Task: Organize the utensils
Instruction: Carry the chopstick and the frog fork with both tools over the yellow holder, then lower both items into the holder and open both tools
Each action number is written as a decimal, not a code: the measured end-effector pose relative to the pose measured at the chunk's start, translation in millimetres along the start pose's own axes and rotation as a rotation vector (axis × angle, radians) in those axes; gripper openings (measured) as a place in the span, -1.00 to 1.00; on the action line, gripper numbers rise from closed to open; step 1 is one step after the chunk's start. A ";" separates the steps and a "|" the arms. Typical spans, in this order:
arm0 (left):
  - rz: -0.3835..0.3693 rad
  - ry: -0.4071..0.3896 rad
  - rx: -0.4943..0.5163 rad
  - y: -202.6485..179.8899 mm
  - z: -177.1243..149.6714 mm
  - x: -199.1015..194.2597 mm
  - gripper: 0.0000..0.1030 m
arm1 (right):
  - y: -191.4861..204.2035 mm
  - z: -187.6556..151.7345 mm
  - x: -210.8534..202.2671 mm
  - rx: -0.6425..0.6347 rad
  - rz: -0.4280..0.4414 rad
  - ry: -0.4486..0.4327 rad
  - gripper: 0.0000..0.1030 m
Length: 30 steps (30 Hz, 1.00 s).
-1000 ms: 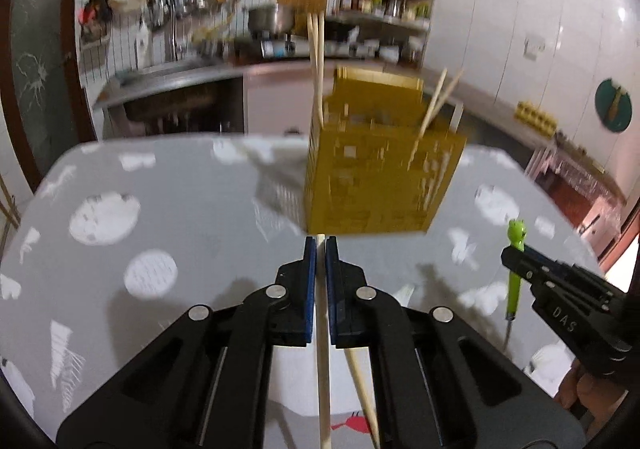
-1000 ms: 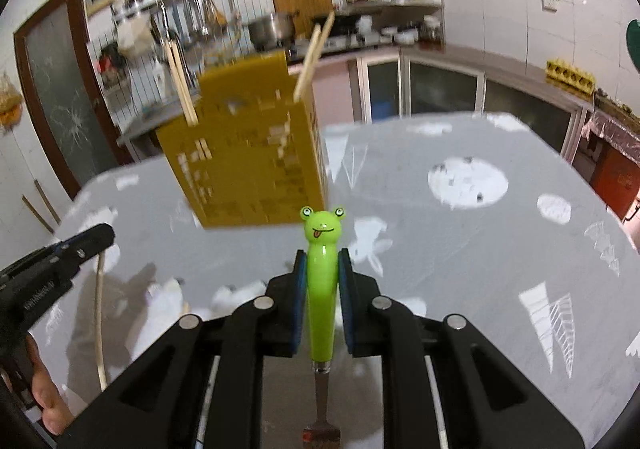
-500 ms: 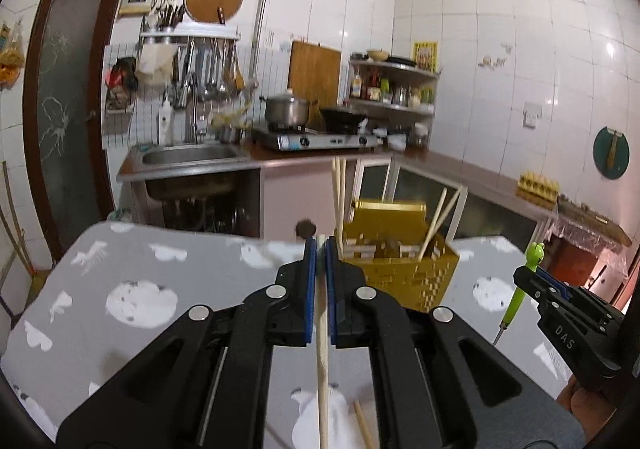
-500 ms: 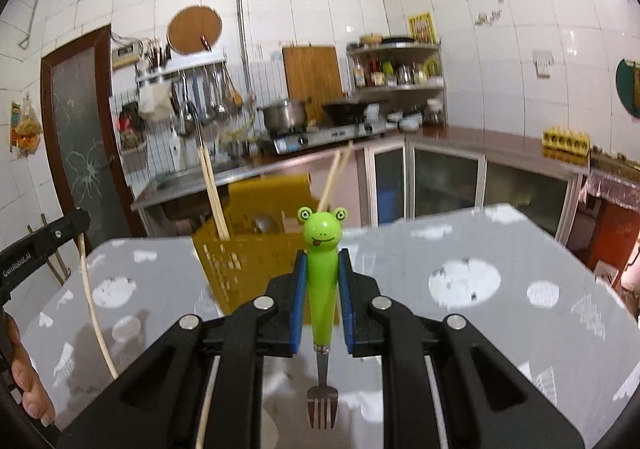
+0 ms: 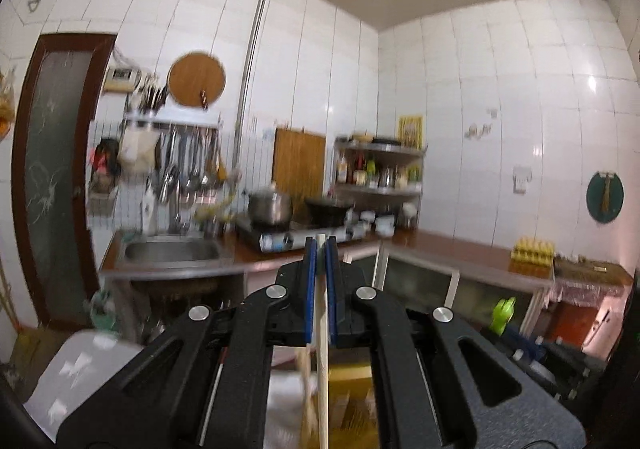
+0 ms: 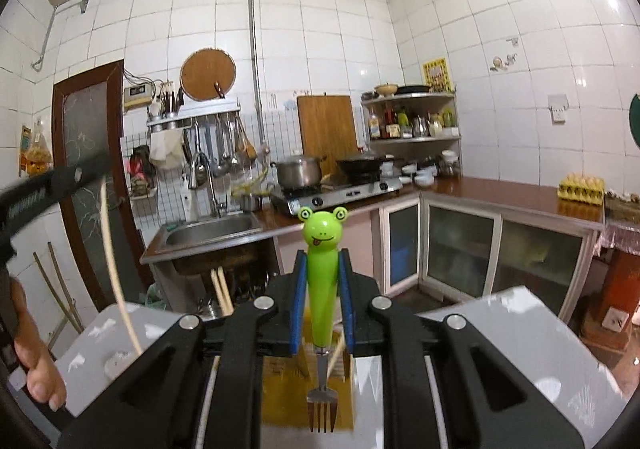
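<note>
The left gripper [image 5: 320,249] is pinching a thin, light chopstick [image 5: 322,369] near its top — likely to swing — while the right gripper [image 6: 322,289] is clamping a frog-handled fork [image 6: 322,281] by its stiff, probably slick plastic handle, both hanging above the yellow holder [image 6: 280,401].

— Left gripper [image 5: 320,249]?
— Pointing level, pads clamped tight.
— Right gripper [image 6: 322,277]?
— Tilted slightly down, pads pinched narrow. A hand [image 6: 34,361], probably the left, shows at the edge.
</note>
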<state>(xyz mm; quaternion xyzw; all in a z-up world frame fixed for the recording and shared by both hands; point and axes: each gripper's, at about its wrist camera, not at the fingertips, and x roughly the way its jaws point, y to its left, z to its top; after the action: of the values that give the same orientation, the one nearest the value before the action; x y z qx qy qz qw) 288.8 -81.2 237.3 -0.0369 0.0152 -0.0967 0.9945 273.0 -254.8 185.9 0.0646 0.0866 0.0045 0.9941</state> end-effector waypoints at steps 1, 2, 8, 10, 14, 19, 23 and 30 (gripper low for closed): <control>-0.001 -0.018 0.003 -4.2 3.9 9.7 -0.93 | -0.9 5.2 7.1 0.006 0.001 -0.007 -0.69; -0.009 -0.033 0.005 -7.7 5.1 20.1 -0.93 | -0.3 7.9 12.1 0.011 0.002 -0.012 -0.69; -0.026 -0.010 0.000 -15.3 -31.0 79.0 -0.93 | -9.3 6.6 56.3 0.041 0.010 0.004 -0.70; -0.028 0.029 -0.005 -12.0 -50.5 92.3 -0.93 | -11.4 -5.2 68.8 0.039 0.008 0.027 -0.70; -0.014 0.091 0.002 -4.8 -89.6 109.3 -0.93 | -17.2 -36.0 88.9 0.026 0.007 0.086 -0.70; 0.004 0.174 -0.008 9.0 -122.1 116.7 -0.93 | -19.8 -74.2 105.5 0.008 -0.011 0.163 -0.70; 0.042 0.188 0.011 15.7 -133.1 112.9 -0.86 | -20.1 -93.3 112.1 -0.004 -0.038 0.211 -0.69; 0.058 0.230 -0.062 41.1 -116.0 95.4 0.04 | -19.5 -95.6 105.4 -0.018 -0.069 0.292 -0.53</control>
<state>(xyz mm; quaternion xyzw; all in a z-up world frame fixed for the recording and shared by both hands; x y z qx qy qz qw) 385.8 -67.6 116.3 -0.0559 0.1332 -0.0710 0.9870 360.2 -259.8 72.0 0.0512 0.2326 -0.0194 0.9710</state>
